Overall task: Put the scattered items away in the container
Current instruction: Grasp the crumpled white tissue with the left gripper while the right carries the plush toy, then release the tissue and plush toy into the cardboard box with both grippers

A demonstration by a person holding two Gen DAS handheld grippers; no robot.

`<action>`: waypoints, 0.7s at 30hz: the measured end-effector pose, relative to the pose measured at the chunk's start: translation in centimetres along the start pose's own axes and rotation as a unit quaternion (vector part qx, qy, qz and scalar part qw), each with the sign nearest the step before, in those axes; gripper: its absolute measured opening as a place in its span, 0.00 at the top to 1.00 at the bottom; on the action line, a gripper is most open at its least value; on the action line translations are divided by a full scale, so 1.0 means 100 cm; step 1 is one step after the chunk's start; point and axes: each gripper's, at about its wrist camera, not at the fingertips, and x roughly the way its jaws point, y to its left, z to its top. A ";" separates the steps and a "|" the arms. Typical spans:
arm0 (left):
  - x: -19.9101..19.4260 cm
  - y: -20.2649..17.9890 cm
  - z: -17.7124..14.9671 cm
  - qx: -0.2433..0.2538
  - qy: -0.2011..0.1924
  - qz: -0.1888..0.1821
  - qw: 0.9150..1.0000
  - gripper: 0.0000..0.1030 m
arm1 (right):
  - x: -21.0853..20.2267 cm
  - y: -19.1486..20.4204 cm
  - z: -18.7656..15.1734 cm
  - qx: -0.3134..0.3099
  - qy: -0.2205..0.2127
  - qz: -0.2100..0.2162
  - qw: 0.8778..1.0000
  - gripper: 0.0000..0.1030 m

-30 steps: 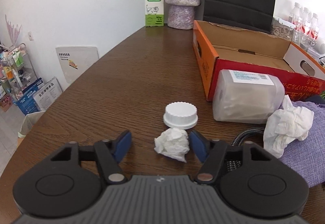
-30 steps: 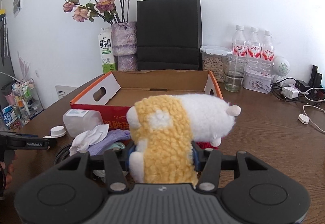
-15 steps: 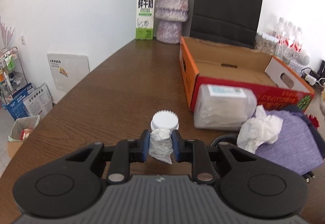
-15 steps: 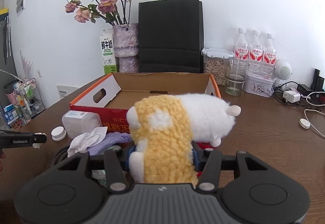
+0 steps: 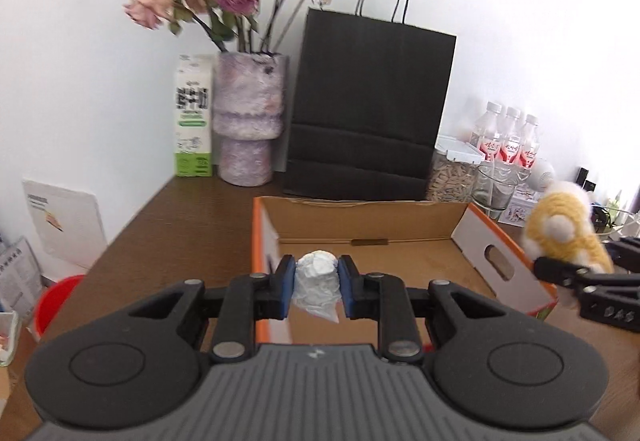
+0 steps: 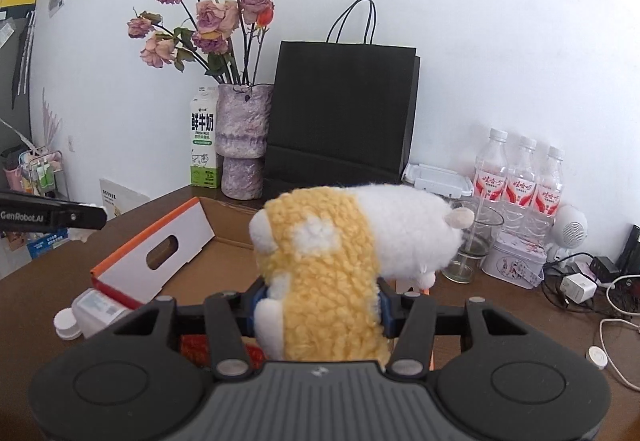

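My left gripper [image 5: 316, 283] is shut on a crumpled white tissue ball [image 5: 316, 281], held above the near left corner of the open orange cardboard box [image 5: 400, 233]. My right gripper [image 6: 318, 305] is shut on a yellow and white plush toy [image 6: 352, 245], raised over the box's [image 6: 160, 253] near right side. In the left wrist view the plush [image 5: 560, 237] and the right gripper's arm show at the right edge. The left gripper's finger [image 6: 52, 217] pokes in at the left of the right wrist view.
Behind the box stand a black paper bag [image 5: 368, 109], a flower vase [image 5: 248, 121] and a milk carton [image 5: 194, 117]. Water bottles [image 6: 520, 181], a glass [image 6: 472, 245], a tin and cables [image 6: 592, 289] crowd the right. A plastic jar [image 6: 96, 311] and white lid [image 6: 66, 323] lie before the box.
The left gripper closed on the tissue ball, lifted it off the table and carried it over the box's edge. The right gripper moved forward and up with the plush toward the box.
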 end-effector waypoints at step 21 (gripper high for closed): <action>0.142 -0.013 -0.019 0.068 0.180 0.018 0.981 0.77 | 0.143 -0.019 -0.033 0.044 0.192 0.044 0.980 0.51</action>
